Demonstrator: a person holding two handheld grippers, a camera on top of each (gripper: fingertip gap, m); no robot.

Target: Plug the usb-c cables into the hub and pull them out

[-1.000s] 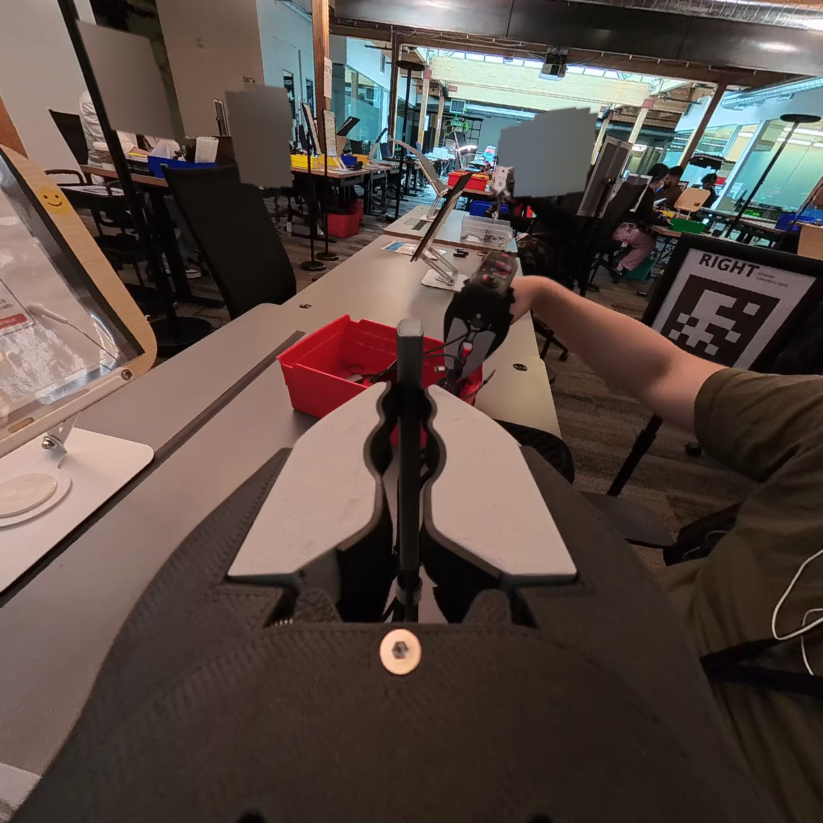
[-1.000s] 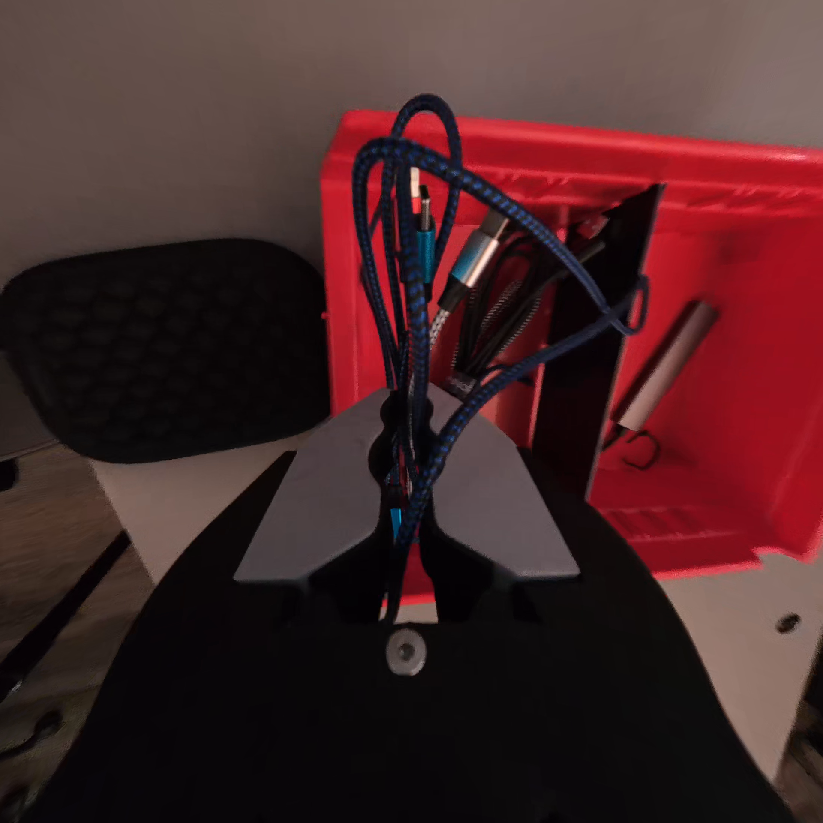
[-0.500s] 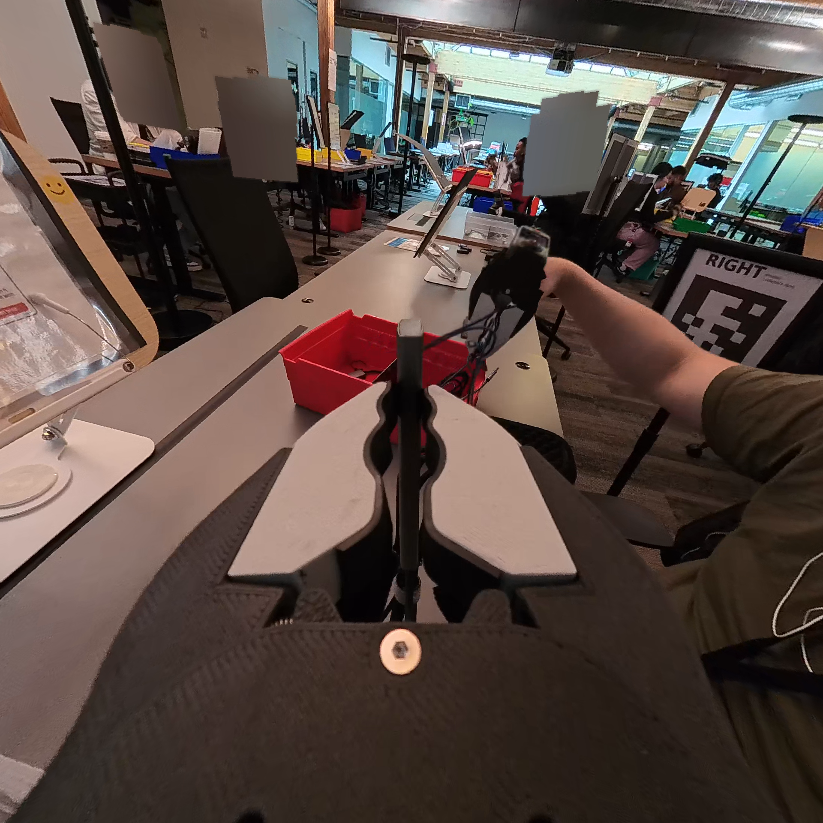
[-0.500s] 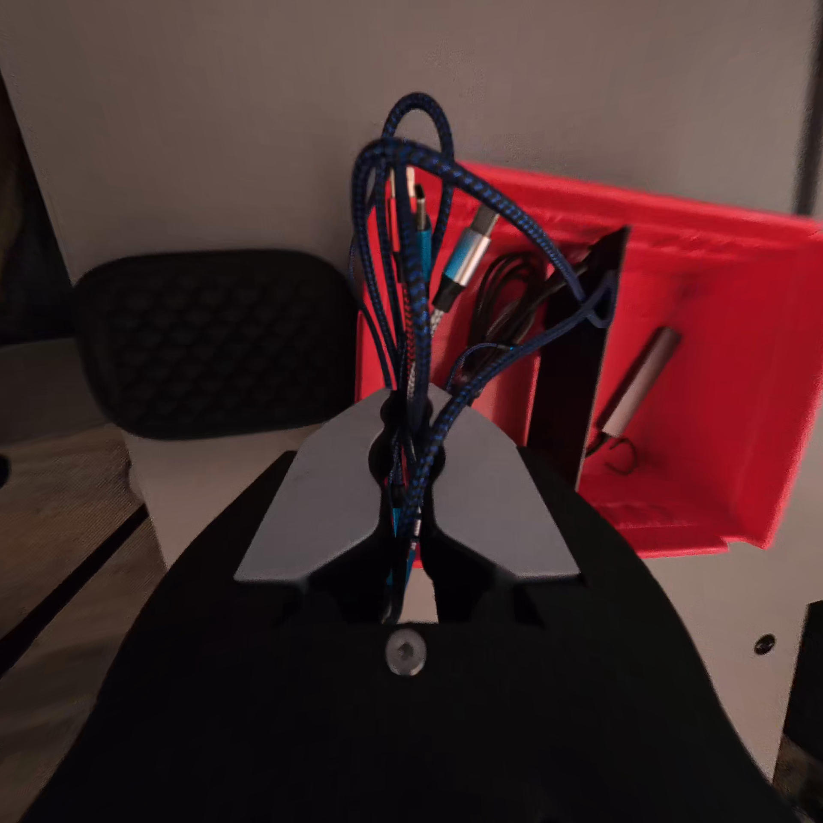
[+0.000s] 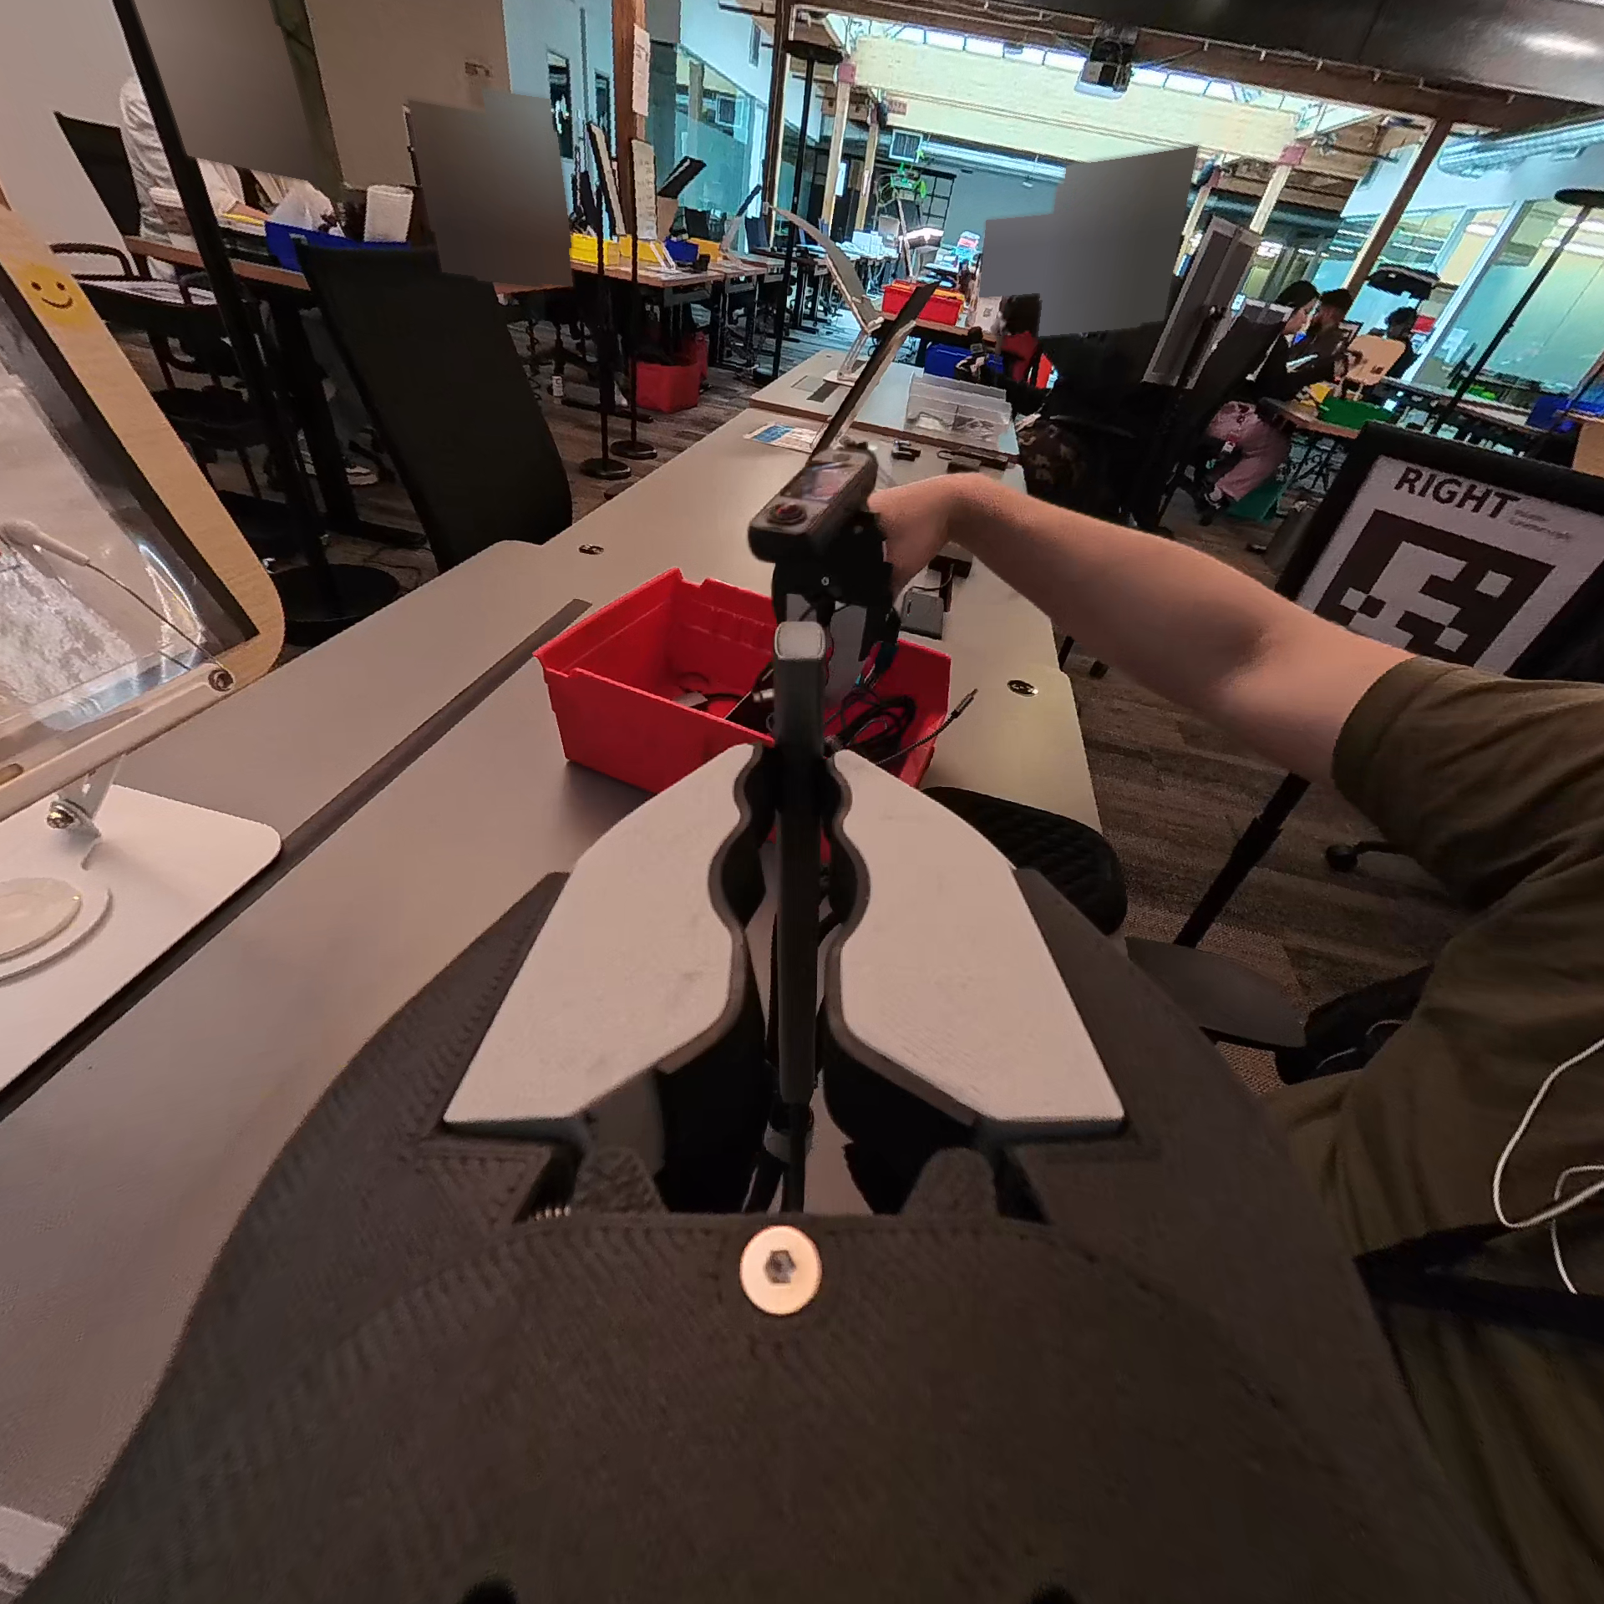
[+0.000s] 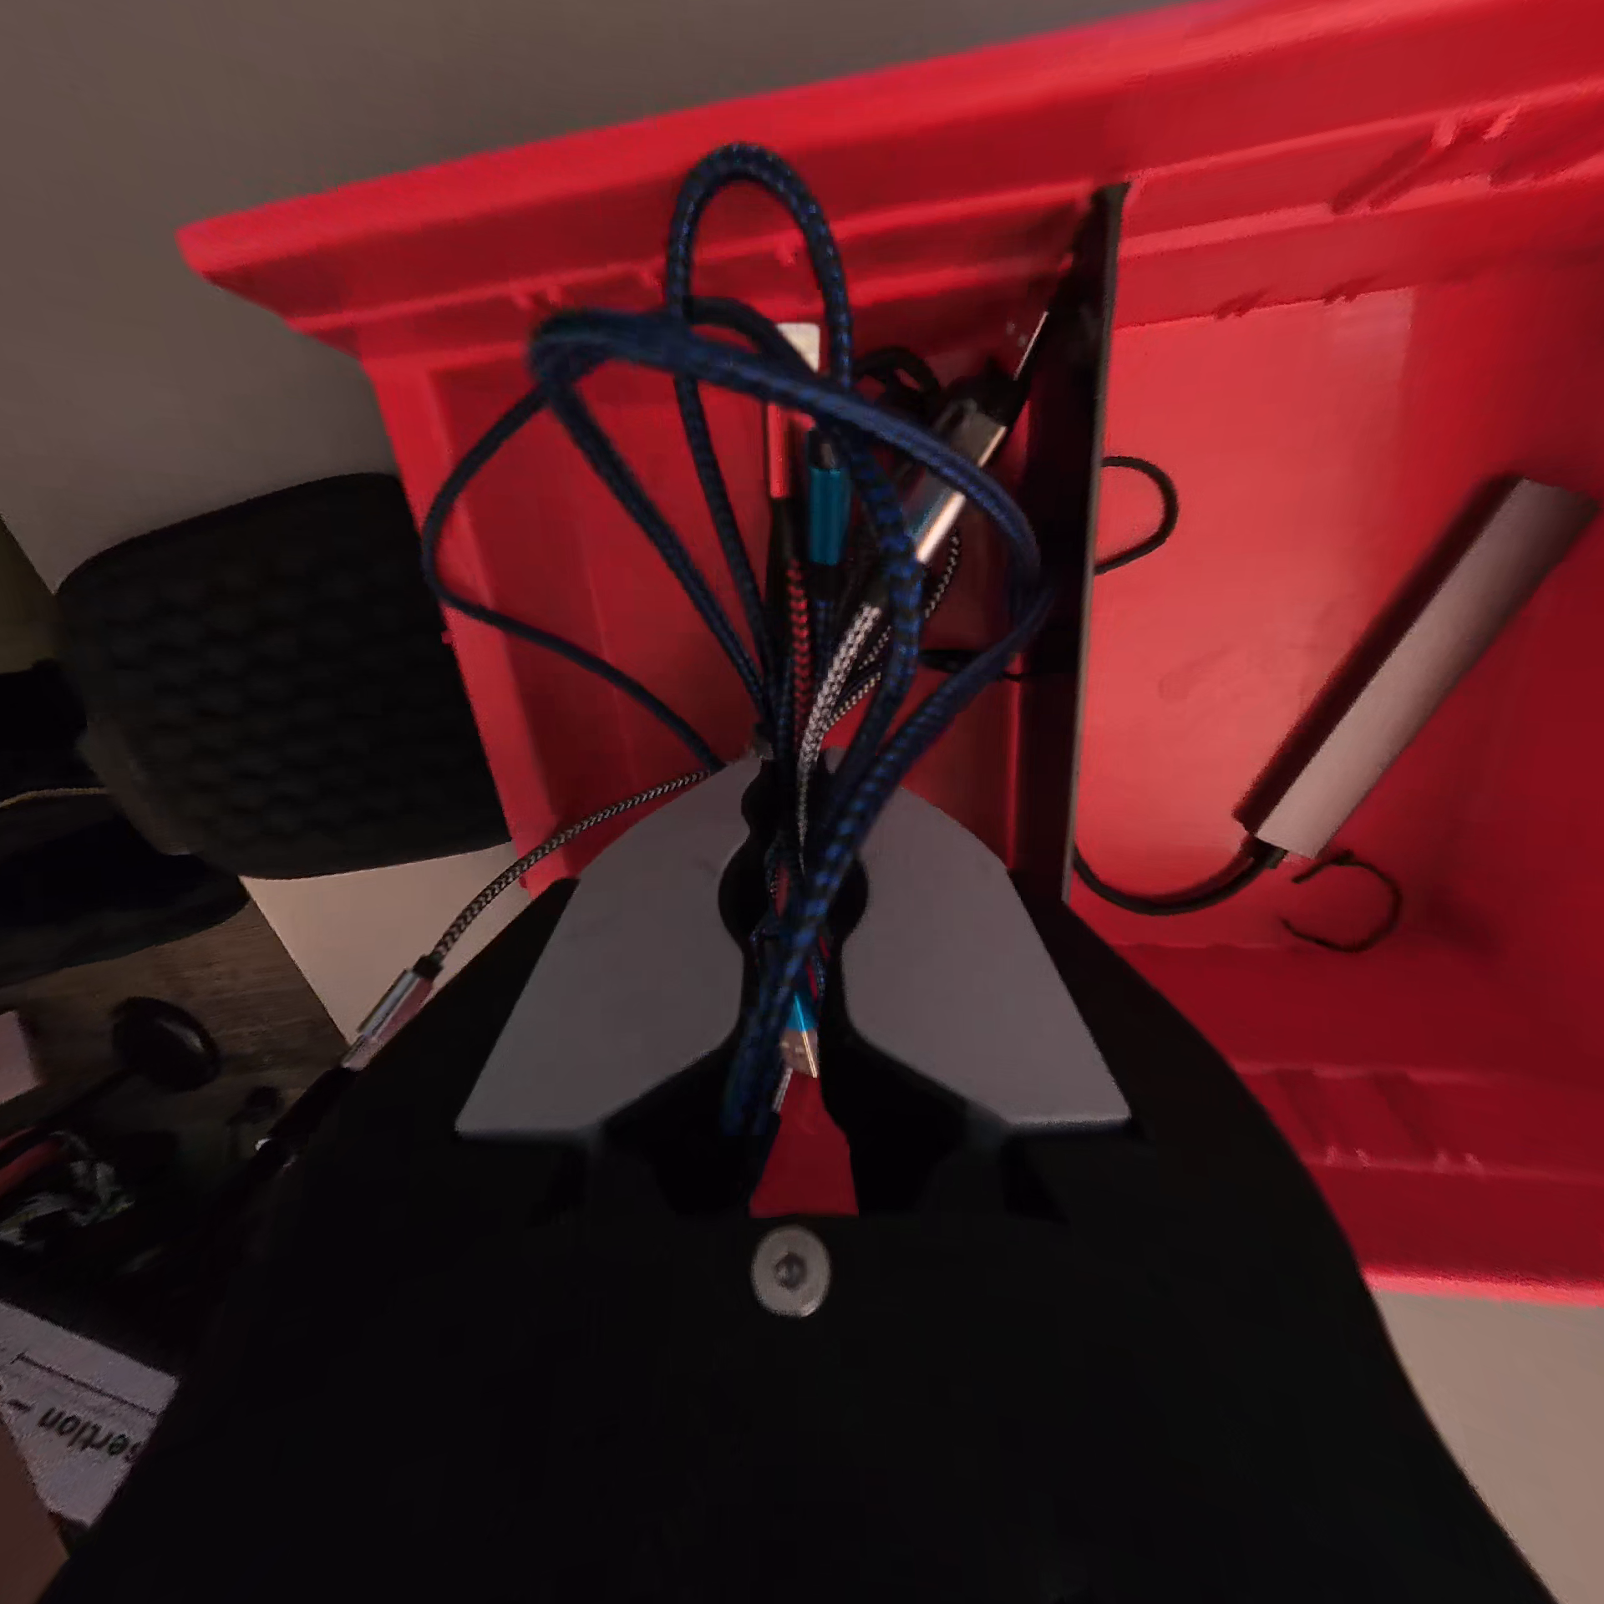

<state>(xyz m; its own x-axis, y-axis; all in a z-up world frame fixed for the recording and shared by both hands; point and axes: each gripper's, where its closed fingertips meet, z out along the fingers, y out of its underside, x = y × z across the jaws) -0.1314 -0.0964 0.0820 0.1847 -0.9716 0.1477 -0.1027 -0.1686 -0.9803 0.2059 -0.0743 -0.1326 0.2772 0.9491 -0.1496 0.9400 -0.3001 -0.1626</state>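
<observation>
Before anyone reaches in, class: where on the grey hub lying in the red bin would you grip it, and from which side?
Grip the grey hub mid-length across its narrow width, coming from above. It lies flat and diagonal in the red bin, so turn the jaws square to it, clear of the black lead at its lower end.

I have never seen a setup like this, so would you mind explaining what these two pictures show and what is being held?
A person holds a two-finger gripper in each hand, each carrying a camera that looks along its fingers. The left wrist view shows the left gripper shut on a slim dark hub above a grey table, with the person's arm reaching to a red bin. The right wrist view looks down into that bin: the right gripper is shut on a bundle of braided cables. A second grey hub lies in the bin.
</observation>
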